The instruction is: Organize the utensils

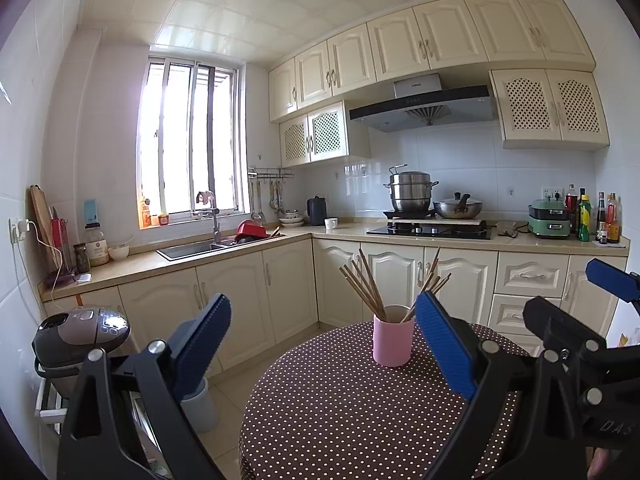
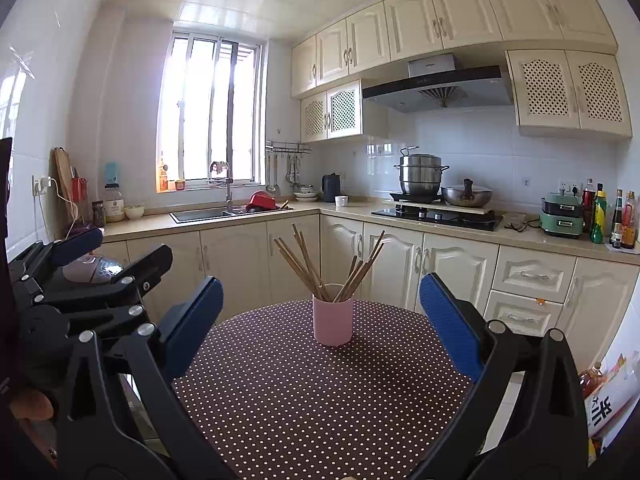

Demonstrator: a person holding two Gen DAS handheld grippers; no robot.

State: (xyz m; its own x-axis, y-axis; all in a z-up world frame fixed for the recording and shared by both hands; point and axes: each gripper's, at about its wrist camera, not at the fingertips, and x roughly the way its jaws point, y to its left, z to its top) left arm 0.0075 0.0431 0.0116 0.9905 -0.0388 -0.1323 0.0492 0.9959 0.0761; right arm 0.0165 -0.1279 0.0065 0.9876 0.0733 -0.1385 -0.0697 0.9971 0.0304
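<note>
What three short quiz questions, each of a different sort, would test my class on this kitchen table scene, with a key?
1. True or false: the chopsticks lie flat on the table.
2. Multiple choice: the cup is A) pink, B) green, C) black.
3. Fill in: both the left gripper and the right gripper have jaws that stand ____.

Key: 1 false, they stand in the cup; 2 A; 3 open, holding nothing.
</note>
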